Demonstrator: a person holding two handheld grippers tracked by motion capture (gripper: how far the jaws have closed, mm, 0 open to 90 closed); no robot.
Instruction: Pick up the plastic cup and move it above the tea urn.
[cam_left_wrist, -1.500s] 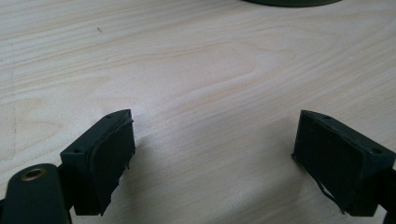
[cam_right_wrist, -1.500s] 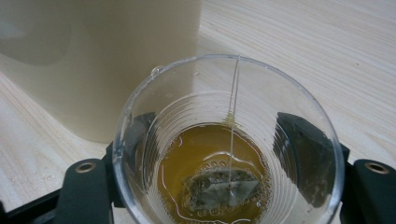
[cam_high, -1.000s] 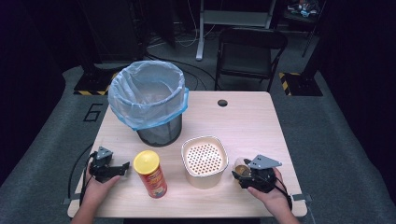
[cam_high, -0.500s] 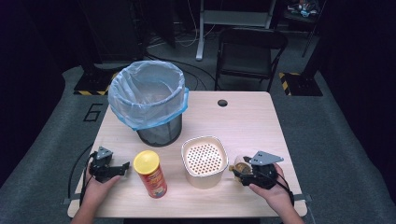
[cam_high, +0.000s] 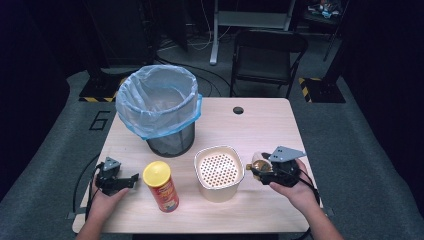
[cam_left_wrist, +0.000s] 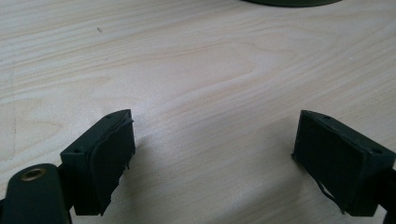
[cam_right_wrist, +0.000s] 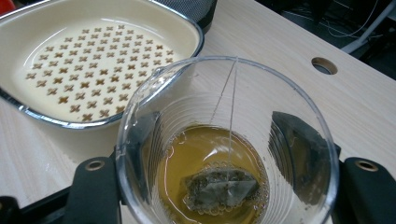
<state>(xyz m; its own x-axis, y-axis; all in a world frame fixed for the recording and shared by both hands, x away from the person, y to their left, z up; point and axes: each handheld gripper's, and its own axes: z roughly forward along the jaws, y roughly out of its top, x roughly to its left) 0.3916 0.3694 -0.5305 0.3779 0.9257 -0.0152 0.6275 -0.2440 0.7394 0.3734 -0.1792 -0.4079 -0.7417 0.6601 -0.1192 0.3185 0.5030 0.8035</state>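
Note:
My right gripper (cam_high: 261, 171) is shut on a clear plastic cup (cam_high: 258, 162), holding it just above the table to the right of the cream strainer bowl (cam_high: 218, 173). In the right gripper view the cup (cam_right_wrist: 154, 116) holds amber tea and a soaked tea bag (cam_right_wrist: 219, 189) with its string running up the wall; the black pads (cam_right_wrist: 299, 158) press on both sides of the cup. My left gripper (cam_high: 131, 178) rests on the table at the front left, open, next to a red chips can with a yellow lid (cam_high: 161, 186). Its jaws (cam_left_wrist: 212, 161) stand wide apart over bare wood.
A mesh bin (cam_high: 159, 107) lined with a blue bag stands at the back left of the wooden table (cam_high: 260, 125). A cable hole (cam_high: 238, 110) lies near the far edge. A black chair (cam_high: 267, 55) stands beyond the table.
My right gripper has lifted the cup of tea off the table and moved it slightly away from me. The left hand has stayed where it was.

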